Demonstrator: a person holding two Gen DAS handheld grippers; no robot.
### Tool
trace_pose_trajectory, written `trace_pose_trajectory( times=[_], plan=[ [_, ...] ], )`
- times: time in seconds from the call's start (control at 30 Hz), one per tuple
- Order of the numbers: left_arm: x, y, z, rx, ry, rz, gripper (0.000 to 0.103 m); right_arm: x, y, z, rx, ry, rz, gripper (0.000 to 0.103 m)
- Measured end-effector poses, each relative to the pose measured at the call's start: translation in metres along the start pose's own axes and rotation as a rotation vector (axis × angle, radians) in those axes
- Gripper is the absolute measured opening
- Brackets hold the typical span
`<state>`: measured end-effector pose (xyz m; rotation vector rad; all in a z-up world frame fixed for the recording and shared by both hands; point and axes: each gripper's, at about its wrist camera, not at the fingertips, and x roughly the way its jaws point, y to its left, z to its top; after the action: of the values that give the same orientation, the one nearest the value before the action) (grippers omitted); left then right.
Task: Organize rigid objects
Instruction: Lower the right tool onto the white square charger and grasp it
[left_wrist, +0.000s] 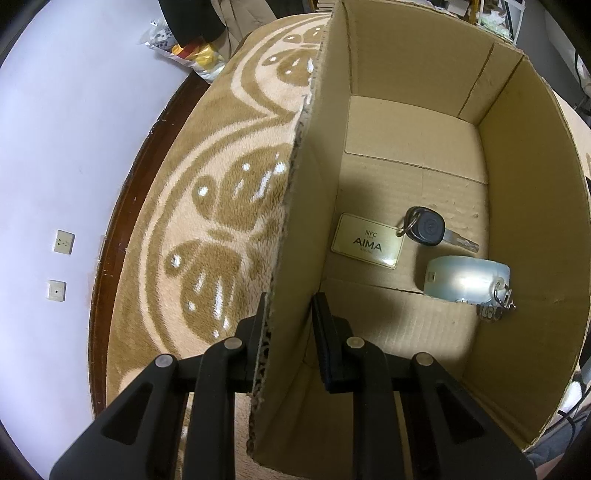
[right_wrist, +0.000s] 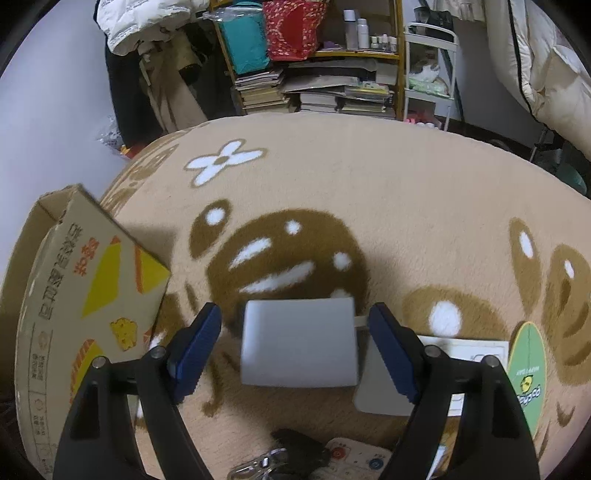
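My left gripper (left_wrist: 291, 299) is shut on the left wall of an open cardboard box (left_wrist: 535, 206), one finger outside and one inside. On the box floor lie a gold NFC card (left_wrist: 367, 240), a black-headed car key (left_wrist: 430, 227) and a silver metal piece with a small key bunch (left_wrist: 467, 280). In the right wrist view, my right gripper (right_wrist: 295, 308) stands open over a grey rectangular block (right_wrist: 299, 343) on the carpet. The block sits between the blue pads (right_wrist: 199, 339), with a gap on each side. The same cardboard box (right_wrist: 92, 295) stands at the left.
A beige and brown patterned carpet (right_wrist: 369, 184) covers the surface. Near my right gripper lie a white flat item (right_wrist: 465, 350), a green oval tag (right_wrist: 526, 373), a grey flat card (right_wrist: 380, 398), a metal clip (right_wrist: 258, 467) and a black object (right_wrist: 299, 443). Shelves with stacked books (right_wrist: 314, 96) stand behind.
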<state>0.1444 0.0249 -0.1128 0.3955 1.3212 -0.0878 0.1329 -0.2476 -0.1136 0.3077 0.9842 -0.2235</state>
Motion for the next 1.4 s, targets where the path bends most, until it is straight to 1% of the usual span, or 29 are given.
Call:
trace_pose_trajectory(
  times=[0.23,0.37,0.53,0.77,0.93,0.97,1.0,1.07,1.23,1.4],
  plan=[
    [0.000,-0.001,0.000,0.005,-0.001,0.006,0.021,-0.001,0.011,-0.004,-0.032,0.007,-0.015,0.085],
    [0.000,-0.001,0.000,0.007,-0.001,0.009,0.021,-0.002,0.010,-0.005,-0.019,0.001,-0.014,0.075],
    [-0.001,-0.001,0.000,0.006,-0.002,0.009,0.021,0.000,0.013,-0.007,-0.054,-0.002,-0.043,0.075],
    [-0.001,0.001,-0.001,0.003,-0.002,0.001,0.021,0.001,0.015,-0.009,-0.073,-0.045,-0.086,0.076],
    [0.000,0.003,-0.001,0.001,-0.003,0.001,0.021,0.001,0.012,-0.010,-0.068,-0.046,-0.077,0.074],
    [0.000,0.003,-0.001,0.002,-0.003,0.002,0.021,0.000,0.012,-0.009,-0.069,-0.046,-0.071,0.065],
    [0.000,0.003,0.000,0.002,-0.002,0.002,0.021,-0.001,0.011,-0.009,-0.071,-0.048,-0.060,0.065],
    [0.000,0.002,-0.001,0.002,-0.002,0.001,0.021,-0.002,0.011,-0.009,-0.080,-0.038,-0.046,0.065],
    [0.000,0.003,-0.001,0.005,-0.002,0.005,0.021,-0.003,0.016,-0.010,-0.099,-0.053,-0.064,0.064],
    [0.000,0.003,-0.001,0.000,-0.001,0.001,0.021,-0.008,0.016,-0.011,-0.072,-0.061,-0.061,0.064]
  ],
)
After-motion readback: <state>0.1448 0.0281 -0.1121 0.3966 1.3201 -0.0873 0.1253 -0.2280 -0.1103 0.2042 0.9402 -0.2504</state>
